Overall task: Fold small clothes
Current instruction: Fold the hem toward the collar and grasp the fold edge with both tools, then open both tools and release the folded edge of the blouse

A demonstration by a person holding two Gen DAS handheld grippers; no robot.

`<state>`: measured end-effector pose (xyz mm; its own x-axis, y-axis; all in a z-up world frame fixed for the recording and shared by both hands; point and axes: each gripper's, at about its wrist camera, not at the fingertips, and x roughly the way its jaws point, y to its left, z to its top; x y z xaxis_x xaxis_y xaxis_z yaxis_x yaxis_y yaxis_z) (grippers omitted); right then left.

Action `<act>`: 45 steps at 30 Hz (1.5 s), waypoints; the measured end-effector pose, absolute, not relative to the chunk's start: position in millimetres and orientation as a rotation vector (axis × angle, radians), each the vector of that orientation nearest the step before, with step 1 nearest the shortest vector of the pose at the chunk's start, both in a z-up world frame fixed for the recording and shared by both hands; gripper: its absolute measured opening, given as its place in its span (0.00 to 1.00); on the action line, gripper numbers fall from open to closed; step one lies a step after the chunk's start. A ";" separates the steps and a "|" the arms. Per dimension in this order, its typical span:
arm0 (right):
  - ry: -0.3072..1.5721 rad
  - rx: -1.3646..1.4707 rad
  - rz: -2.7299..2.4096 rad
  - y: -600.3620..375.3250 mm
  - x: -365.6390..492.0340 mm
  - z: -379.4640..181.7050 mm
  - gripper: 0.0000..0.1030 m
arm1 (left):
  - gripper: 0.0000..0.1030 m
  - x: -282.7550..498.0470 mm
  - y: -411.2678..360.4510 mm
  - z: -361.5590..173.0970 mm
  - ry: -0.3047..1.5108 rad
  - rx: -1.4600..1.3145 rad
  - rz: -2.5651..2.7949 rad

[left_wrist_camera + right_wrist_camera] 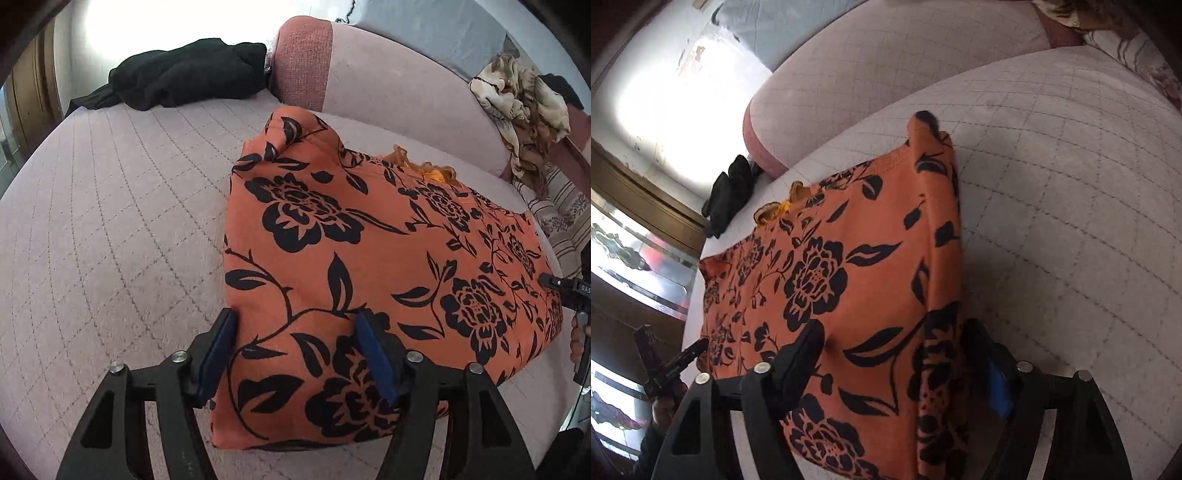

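From the left wrist camera, the orange cloth with black flowers (369, 258) lay folded on the pale pink quilted sofa seat (110, 240). The left gripper (299, 354) stood over the near left corner of the cloth. Its blue pads (376, 358) were apart, with the cloth's edge lying between them, and they were not pinching it. A heap of black clothes (184, 74) sat far back on the seat, by the pink armrest (303, 59). A brown and cream crumpled cloth (524, 103) hung at the far right. The right gripper (554, 284) peeked in at the right edge.

From the right wrist camera, the same orange cloth (849, 277) lay flat on the seat (1071, 184). The right gripper (897, 354) was spread wide over the cloth's near right edge, and it seemed to be let go, though one pad was mostly hidden. The left gripper (694, 349) showed small at the far left, held by a hand (663, 406).
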<state>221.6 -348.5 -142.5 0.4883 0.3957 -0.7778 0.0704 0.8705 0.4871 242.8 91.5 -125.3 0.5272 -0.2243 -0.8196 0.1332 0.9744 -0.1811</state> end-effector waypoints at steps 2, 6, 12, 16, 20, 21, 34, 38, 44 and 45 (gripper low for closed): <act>1.104 0.493 0.213 -340.7 227.2 -142.9 0.27 | 0.21 249.0 93.3 -119.7 1.027 -0.154 -0.239; 1.083 0.462 0.230 -326.9 229.9 -110.2 0.22 | 0.18 236.5 88.8 -83.3 0.960 -0.139 -0.237; 0.995 0.447 0.278 -327.1 193.8 -32.6 0.21 | 0.18 179.6 94.9 -27.3 0.884 -0.187 -0.263; 1.036 0.455 0.297 -337.3 140.0 -22.3 0.23 | 0.21 116.0 101.8 -38.4 0.925 -0.226 -0.256; 1.182 0.489 0.276 -348.9 90.0 -100.8 0.60 | 0.30 81.2 105.7 -111.9 1.072 -0.180 -0.182; 1.226 0.509 0.220 -355.1 81.4 -122.8 0.69 | 0.34 76.5 110.6 -115.2 1.055 -0.194 -0.191; 1.042 0.483 0.101 -376.3 125.6 -99.6 0.69 | 0.48 181.1 89.7 -81.2 0.955 0.031 -0.237; 1.035 0.460 0.076 -370.8 136.0 -101.6 0.69 | 0.43 199.8 82.7 -90.5 0.976 0.059 -0.236; 1.078 0.356 0.043 -357.5 160.5 -110.5 0.25 | 0.03 207.4 84.1 -99.3 0.996 0.038 -0.202; 1.084 0.326 0.030 -353.8 164.0 -109.5 0.13 | 0.02 204.6 84.1 -95.4 0.977 0.038 -0.190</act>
<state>164.0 -353.8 -109.5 0.4723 0.1827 -0.8623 0.1342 0.9520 0.2752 204.6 84.1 -95.4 0.5446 -0.1435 -0.8264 0.1773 0.9827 -0.0539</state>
